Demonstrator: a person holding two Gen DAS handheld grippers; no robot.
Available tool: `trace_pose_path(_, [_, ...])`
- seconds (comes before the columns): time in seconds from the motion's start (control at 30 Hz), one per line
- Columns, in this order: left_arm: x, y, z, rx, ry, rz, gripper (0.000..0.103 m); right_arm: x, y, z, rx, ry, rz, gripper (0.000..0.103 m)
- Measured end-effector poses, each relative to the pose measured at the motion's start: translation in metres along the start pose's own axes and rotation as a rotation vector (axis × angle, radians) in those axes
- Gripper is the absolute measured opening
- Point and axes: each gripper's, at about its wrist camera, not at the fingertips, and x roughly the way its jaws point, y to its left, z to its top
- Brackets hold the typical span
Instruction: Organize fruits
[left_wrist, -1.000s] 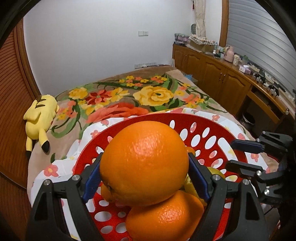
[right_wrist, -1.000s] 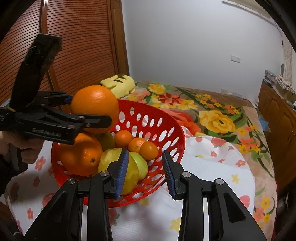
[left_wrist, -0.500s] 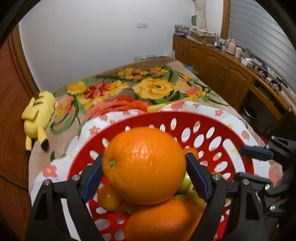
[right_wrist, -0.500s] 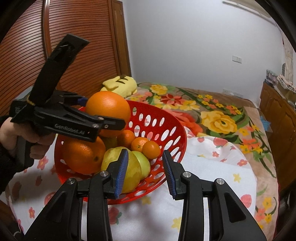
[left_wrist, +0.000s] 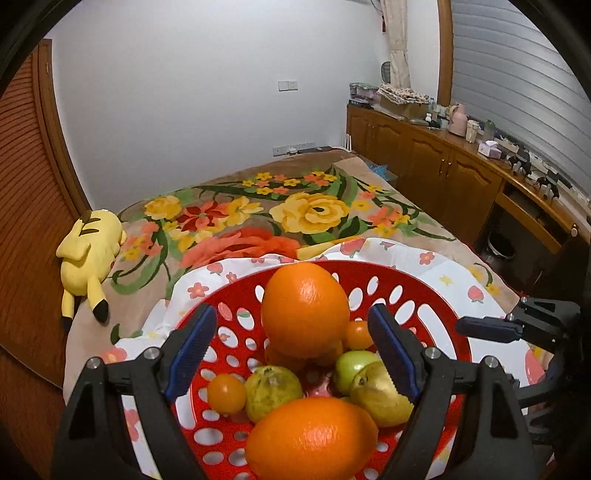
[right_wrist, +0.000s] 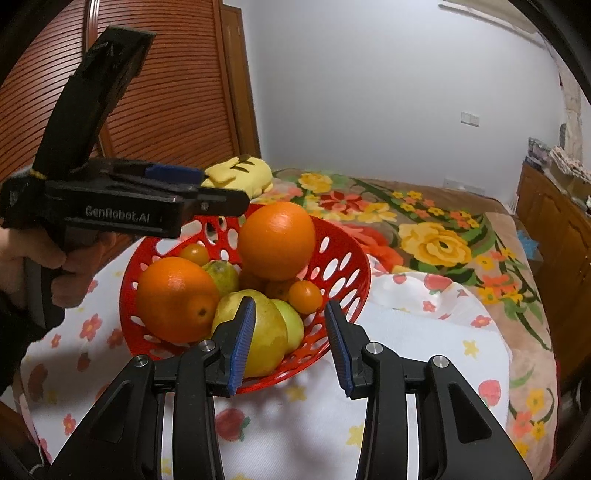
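Releasing the top orange cleanly onto the fruit pile

Left wrist view: the left gripper (left_wrist: 291, 354) is seen with its jaws spread wide, blue pads clear on both sides of the large orange (left_wrist: 305, 309), which is perched on smaller fruit at the far side of the red basket (left_wrist: 436, 306). The step in hand is judged to be the release and withdrawal. It is best done by backing straight out along the fingers, so that neither pad brushes the orange, since its perch looks unsteady and a nudge could roll it over the rim. A second orange (left_wrist: 312, 437) lies at the near edge, with a guava (left_wrist: 272, 391), a yellow pear (left_wrist: 380, 395) and a kumquat (left_wrist: 226, 393) between. The perched orange appears slightly taller than wide, its long axis roughly upright; its stem end cannot be made out.

Right wrist view: the right gripper (right_wrist: 290, 345) is held open and empty, low at the basket's near rim (right_wrist: 354, 258), and nothing is touched by it. The top orange (right_wrist: 277, 240) is seen resting above the other fruit, apart from the left gripper (right_wrist: 207, 192). The basket stands on a flowered cloth (right_wrist: 406, 332) spread on the bed.
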Motion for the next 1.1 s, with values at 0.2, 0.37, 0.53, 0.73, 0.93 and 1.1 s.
trace_pose_path(0.2, [-0.023, -0.003, -0.015, -0.017, -0.030, -0.009, 0.084, -0.014, 0.011, -0.002, 0.002, -0.015, -0.008, 0.039])
trace_pose_path(0.37, [-0.044, -0.002, -0.034, -0.033, -0.052, -0.006, 0.084, -0.026, 0.020, -0.008, 0.012, -0.029, -0.021, 0.040])
trace_pose_path(0.53, [-0.067, -0.001, -0.062, -0.065, -0.068, -0.010, 0.084, -0.038, 0.031, -0.019, 0.037, -0.036, -0.027, 0.041])
trace_pose_path(0.73, [-0.089, -0.002, -0.088, -0.073, -0.088, 0.004, 0.085, -0.050, 0.040, -0.032, 0.059, -0.041, -0.035, 0.043])
trace_pose_path(0.93, [-0.109, -0.006, -0.112, -0.073, -0.132, 0.018, 0.086, -0.058, 0.050, -0.046, 0.080, -0.047, -0.052, 0.053])
trace_pose_path(1.1, [-0.133, -0.012, -0.125, -0.072, -0.203, 0.062, 0.097, -0.068, 0.059, -0.056, 0.099, -0.068, -0.086, 0.065])
